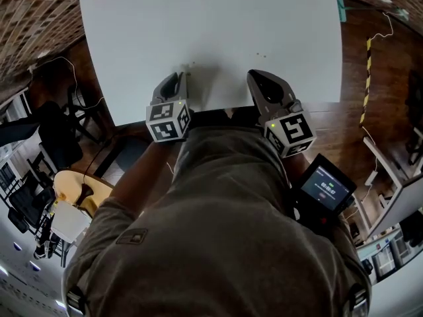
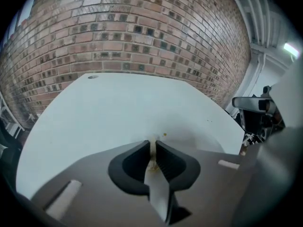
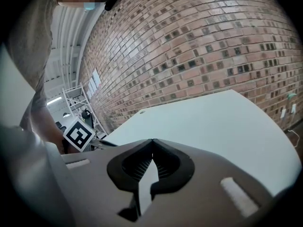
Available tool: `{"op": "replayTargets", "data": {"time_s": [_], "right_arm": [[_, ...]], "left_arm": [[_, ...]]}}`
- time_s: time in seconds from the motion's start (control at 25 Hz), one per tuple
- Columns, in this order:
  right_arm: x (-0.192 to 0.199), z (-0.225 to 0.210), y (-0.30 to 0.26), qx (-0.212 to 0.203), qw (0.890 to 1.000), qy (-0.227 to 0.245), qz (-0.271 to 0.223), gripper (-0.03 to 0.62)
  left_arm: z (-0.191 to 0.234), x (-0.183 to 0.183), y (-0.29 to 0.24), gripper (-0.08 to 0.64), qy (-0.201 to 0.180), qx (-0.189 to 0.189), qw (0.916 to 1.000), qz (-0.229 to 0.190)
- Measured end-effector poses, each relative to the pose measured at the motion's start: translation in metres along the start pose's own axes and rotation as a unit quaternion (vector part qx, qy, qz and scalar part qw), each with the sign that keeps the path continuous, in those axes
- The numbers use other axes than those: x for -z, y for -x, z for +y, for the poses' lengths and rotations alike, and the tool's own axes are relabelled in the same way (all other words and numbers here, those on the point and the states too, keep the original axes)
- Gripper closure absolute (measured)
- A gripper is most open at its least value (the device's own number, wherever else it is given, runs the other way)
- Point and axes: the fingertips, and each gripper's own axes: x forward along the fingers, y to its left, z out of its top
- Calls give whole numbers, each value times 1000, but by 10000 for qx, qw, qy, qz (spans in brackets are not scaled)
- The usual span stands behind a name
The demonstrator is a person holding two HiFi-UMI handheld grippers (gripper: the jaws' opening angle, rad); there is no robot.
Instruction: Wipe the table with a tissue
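Here the tissue [image 2: 152, 157] sits pinched in the left hand-held gripper [image 2: 153, 142].

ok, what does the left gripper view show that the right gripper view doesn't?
Only the left gripper view: the left gripper shut on a thin pale strip, apparently the tissue, with a brownish mark on it, and a small speck on the table just past the tips.
Only the right gripper view: the right gripper shut on nothing, and the other gripper's marker cube at its left.
Both: the white table, its round hole at the far end, and the brick wall behind.
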Motion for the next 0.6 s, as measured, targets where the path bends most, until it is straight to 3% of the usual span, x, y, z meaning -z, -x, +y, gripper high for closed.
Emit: {"op": "replayTargets", "data": {"time_s": [0.6], "right_arm": [[4,-19,-9,93,9999,-107,5,580]], "left_arm": [[-25,-8,-14,520,-205,251,9994,121]]}}
